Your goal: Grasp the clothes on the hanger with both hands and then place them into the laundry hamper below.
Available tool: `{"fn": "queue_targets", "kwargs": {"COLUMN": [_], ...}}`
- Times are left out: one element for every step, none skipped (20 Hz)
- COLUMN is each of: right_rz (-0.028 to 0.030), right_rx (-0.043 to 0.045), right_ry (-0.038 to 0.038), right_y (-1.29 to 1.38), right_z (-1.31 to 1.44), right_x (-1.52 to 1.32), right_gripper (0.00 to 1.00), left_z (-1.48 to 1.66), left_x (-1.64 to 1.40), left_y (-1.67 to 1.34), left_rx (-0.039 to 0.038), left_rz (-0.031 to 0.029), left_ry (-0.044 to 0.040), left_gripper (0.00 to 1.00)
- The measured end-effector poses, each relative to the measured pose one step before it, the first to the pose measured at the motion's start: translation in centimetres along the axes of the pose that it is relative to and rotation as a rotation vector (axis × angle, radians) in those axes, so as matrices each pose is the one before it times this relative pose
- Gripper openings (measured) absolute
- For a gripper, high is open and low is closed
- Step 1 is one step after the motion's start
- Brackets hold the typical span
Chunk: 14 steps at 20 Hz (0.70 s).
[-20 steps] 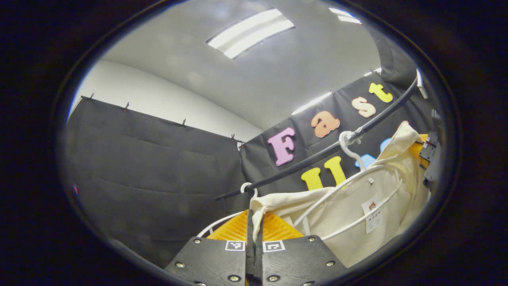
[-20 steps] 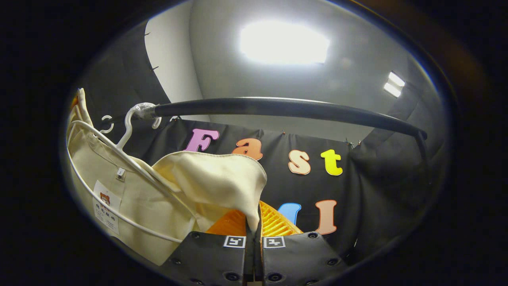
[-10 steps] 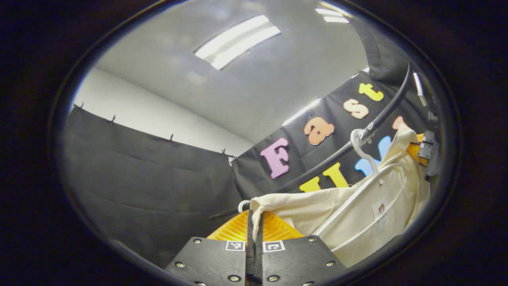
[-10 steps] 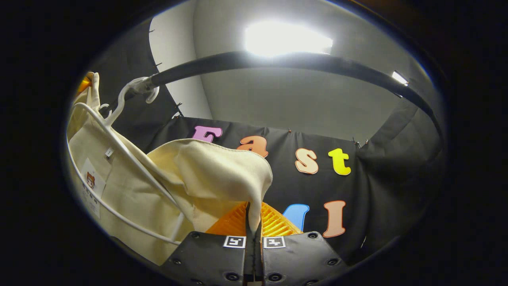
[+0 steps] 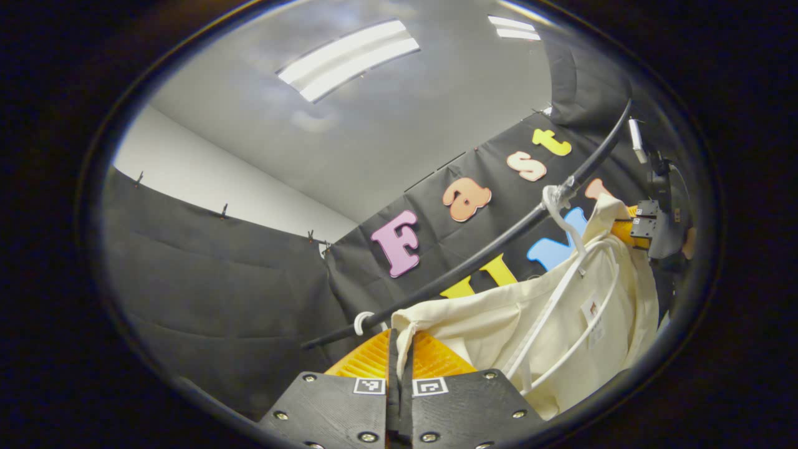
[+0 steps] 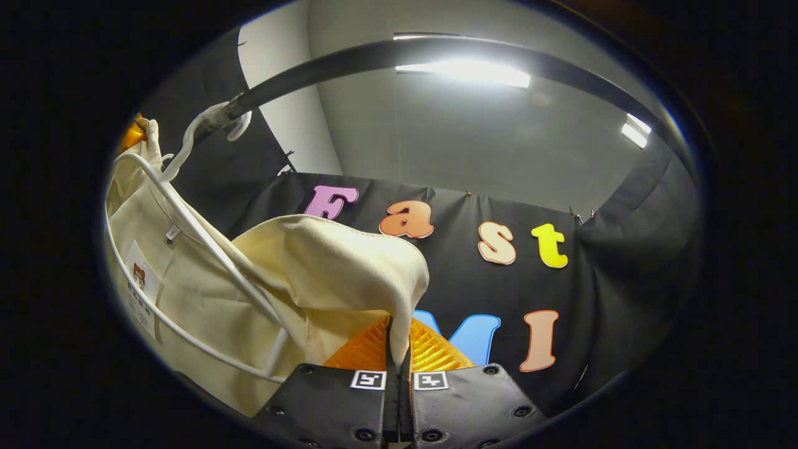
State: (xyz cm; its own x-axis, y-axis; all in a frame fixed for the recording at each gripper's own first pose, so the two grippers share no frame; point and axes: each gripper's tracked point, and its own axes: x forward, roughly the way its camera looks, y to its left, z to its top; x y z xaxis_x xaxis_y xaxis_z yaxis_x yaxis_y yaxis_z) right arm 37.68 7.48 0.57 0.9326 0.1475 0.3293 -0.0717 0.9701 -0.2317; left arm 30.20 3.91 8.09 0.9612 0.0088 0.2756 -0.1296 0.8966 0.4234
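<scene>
Both your grippers have dropped: the rail [image 6: 474, 53] now sits higher above them. The left gripper [image 5: 399, 349] and right gripper [image 6: 399, 340] each have their jaws clamped on a corner of the shirt [image 6: 206, 299], dragging it off the hanger [image 5: 561, 293], which is hooked on the rail.

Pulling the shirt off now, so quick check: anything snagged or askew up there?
The hanger hangs tilted on the rail, its hook on. The shirt is half off, and both grippers pinch its shoulders.
</scene>
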Motion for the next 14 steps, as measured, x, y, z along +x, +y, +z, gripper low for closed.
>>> {"fn": "queue_targets", "kwargs": {"right_rz": [0.00414,0.00698,0.00731,0.00932,0.00759,0.00895,0.01549,0.0175,0.0204,0.02806,0.02017,0.0096,0.00052,0.00008], "right_rx": [0.01291,0.01086,0.01045,0.01624,0.0246,0.02525,0.0221,0.0358,0.05261,0.06109,0.05558,0.04405,0.01846,-0.0016], "right_ry": [0.01932,0.01467,0.0209,0.02071,0.01281,0.00906,0.01491,0.01639,0.02196,0.02145,0.01825,0.00237,-0.01872,-0.01849], "right_y": [0.329,0.699,0.395,0.099,-0.276,-0.223,0.083,0.033,0.145,0.173,-0.074,0.008,-0.159,-0.407], "right_z": [-0.781,-0.447,-0.662,-0.646,-0.421,-0.31,-0.257,-0.292,-0.117,-0.069,-0.013,0.576,0.925,0.816], "right_x": [0.111,0.528,0.38,0.543,0.587,0.232,0.172,0.029,0.047,-0.228,-0.083,-0.108,-0.07,0.268], "right_gripper": [0.02,0.02,0.02,0.02,0.02,0.02,0.02,0.02,0.02,0.02,0.02,0.02,0.02,0.01], "left_z": [-1.171,-0.748,-0.701,-0.538,-0.04,0.103,0.074,-0.094,-0.415,-0.153,-0.12,0.028,-0.033,0.137], "left_x": [-0.336,-0.324,-0.318,-0.315,-0.377,-0.321,-0.245,-0.04,-0.026,-0.094,-0.136,0.04,0.17,0.321], "left_y": [-0.297,-0.387,-0.534,-0.274,-0.3,-0.14,-0.089,-0.106,0.023,0.038,-0.086,-0.131,-0.043,0.024], "left_rx": [-0.01189,-0.0123,-0.01072,-0.01237,-0.03049,-0.03645,-0.0343,-0.02931,-0.02463,-0.02393,-0.01853,-0.00754,0.01882,0.03415], "left_rz": [-0.00991,-0.0073,-0.01078,-0.00728,-0.00932,-0.00571,-0.0075,-0.01251,-0.01354,-0.01452,-0.01913,-0.02029,-0.02155,-0.01596], "left_ry": [0.01626,0.01348,0.00982,0.00573,-0.00716,-0.00827,-0.00793,-0.00032,0.01164,0.00515,0.00857,0.0097,0.00454,0.00598], "left_gripper": [0.01,0.01,0.01,0.01,0.01,0.01,0.01,0.01,0.01,0.02,0.01,0.01,0.01,0.01]}}
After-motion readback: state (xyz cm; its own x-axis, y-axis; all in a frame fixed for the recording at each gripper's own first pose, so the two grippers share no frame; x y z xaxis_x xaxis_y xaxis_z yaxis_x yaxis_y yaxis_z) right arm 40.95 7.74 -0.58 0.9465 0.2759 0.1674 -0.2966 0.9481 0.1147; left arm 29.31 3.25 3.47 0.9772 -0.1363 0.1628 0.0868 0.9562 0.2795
